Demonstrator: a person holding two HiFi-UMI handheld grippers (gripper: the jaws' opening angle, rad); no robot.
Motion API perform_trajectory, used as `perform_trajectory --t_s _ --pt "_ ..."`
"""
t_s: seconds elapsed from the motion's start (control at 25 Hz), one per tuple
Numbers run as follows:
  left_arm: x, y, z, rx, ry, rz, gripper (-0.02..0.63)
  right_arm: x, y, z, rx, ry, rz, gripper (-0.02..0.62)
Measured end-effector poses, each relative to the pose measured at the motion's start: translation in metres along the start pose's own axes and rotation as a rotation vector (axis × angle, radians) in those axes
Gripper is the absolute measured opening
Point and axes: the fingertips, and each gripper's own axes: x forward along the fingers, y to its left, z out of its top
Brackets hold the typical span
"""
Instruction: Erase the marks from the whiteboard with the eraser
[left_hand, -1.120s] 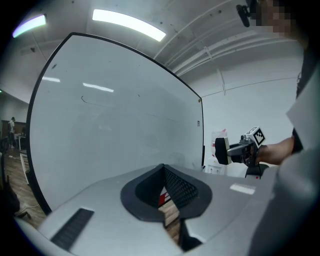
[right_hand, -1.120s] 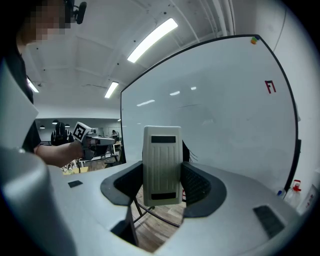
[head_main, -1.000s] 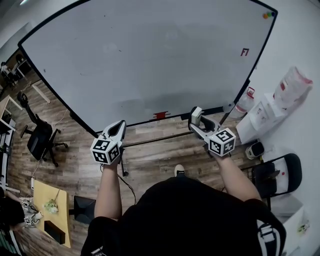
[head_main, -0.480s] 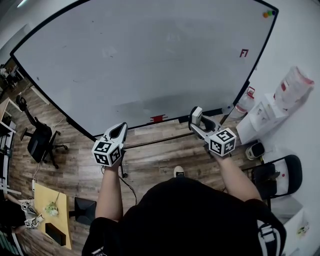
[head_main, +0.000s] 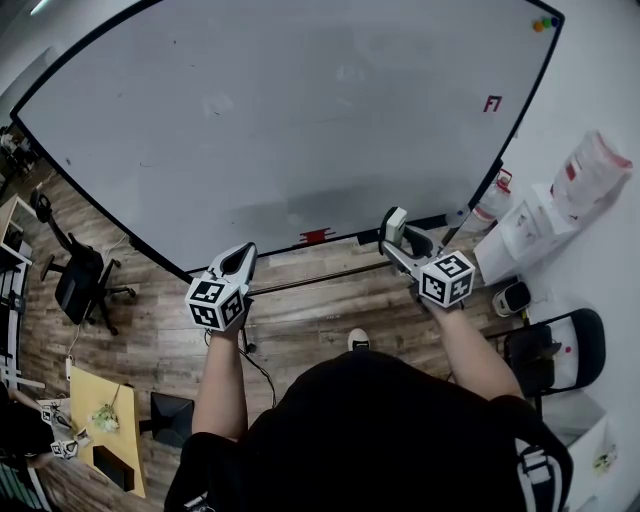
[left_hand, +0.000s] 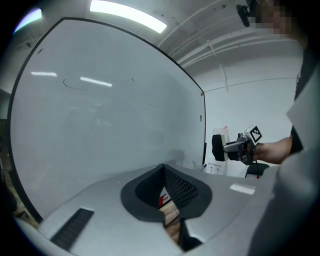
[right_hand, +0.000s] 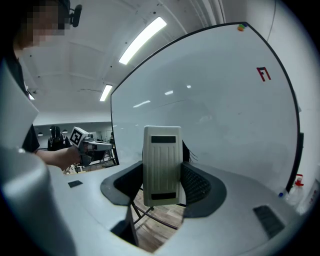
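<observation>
**A:** Since a second ago your right gripper (head_main: 397, 232) has crept slightly up and toward the whiteboard's (head_main: 300, 110) right side. Your head has turned a touch too, so the board's left end sits lower in the head view. Your left gripper (head_main: 238, 258) has barely shifted.

**B:** Agreed. Your right fingers (right_hand: 197, 184) are clamped on the eraser (right_hand: 161, 165). It stands upright between them, with its ribbed plastic back toward your camera and, as far as I can judge, the dark felt side toward the whiteboard. It's held clear of the whiteboard, just below the bottom edge, toward the right end.

**A:** Your left fingers (left_hand: 180, 187) are pressed together with nothing in them. That gripper hangs below the whiteboard's bottom edge, left of the middle.

**B:** So you're at the approach step: eraser in hand, no wiping contact yet. The plainest target is the small red mark (head_main: 491, 103) high on the whiteboard near its right edge, below the coloured magnets (head_main: 543, 22) in the top right corner. Your left gripper view also shows a thin dark line (left_hand: 75, 84) toward the whiteboard's upper left, but it's faint.

**A:** For your next move, I'd say lift the eraser up and rightward to the red mark. Lay the felt flat on the whiteboard, press, then rub across it. If you tilt it, only an edge will wipe.
</observation>
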Motion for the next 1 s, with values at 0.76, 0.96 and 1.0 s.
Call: perform_trajectory --t_s 0.76,0.96,1.0 --pt "0.005 0.007 -0.015 -0.015 0.027 -0.009 0.011 0.031 -0.057 0.092 -0.066 -0.13 -0.11 0.23" --pt "0.006 0.008 -0.021 -0.015 0.044 -0.007 0.011 0.041 -0.083 0.119 -0.078 -0.153 -0.16 0.23" --pt "0.007 0.008 -0.021 -0.016 0.045 -0.008 0.011 0.043 -0.086 0.124 -0.084 -0.153 -0.165 0.23"
